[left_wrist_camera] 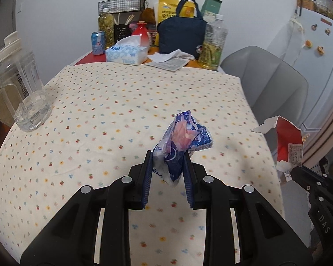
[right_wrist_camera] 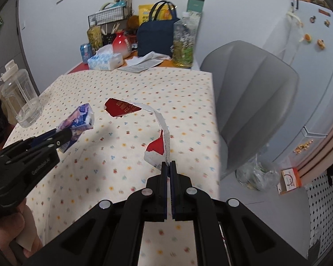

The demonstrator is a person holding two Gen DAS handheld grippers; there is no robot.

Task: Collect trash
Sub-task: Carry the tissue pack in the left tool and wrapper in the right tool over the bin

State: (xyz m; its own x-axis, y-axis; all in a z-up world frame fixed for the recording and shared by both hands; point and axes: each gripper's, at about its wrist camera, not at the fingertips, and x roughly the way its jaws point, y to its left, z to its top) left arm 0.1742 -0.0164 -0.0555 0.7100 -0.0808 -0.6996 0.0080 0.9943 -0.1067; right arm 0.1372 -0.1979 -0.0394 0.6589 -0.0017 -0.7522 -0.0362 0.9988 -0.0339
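My left gripper (left_wrist_camera: pixel 168 157) is shut on a crumpled blue and pink plastic wrapper (left_wrist_camera: pixel 183 140) and holds it above the dotted tablecloth (left_wrist_camera: pixel 100 110). The same wrapper (right_wrist_camera: pixel 77 119) and the left gripper (right_wrist_camera: pixel 62 136) show at the left of the right wrist view. My right gripper (right_wrist_camera: pixel 169 164) is shut on a torn red and white paper carton (right_wrist_camera: pixel 157 133), held above the table; its red flap (right_wrist_camera: pixel 122 108) curls away. The carton also shows at the right edge of the left wrist view (left_wrist_camera: pixel 286 139), with the right gripper's black body below it.
A clear water jug (left_wrist_camera: pixel 22 88) stands at the table's left edge. At the back are a tissue box (left_wrist_camera: pixel 126 53), a soda can (left_wrist_camera: pixel 98 42), a red vase (left_wrist_camera: pixel 141 33), a navy bag (left_wrist_camera: pixel 181 34), bottles and papers. A grey chair (right_wrist_camera: pixel 250 102) is to the right. A clear bag (right_wrist_camera: pixel 255 173) lies on the floor.
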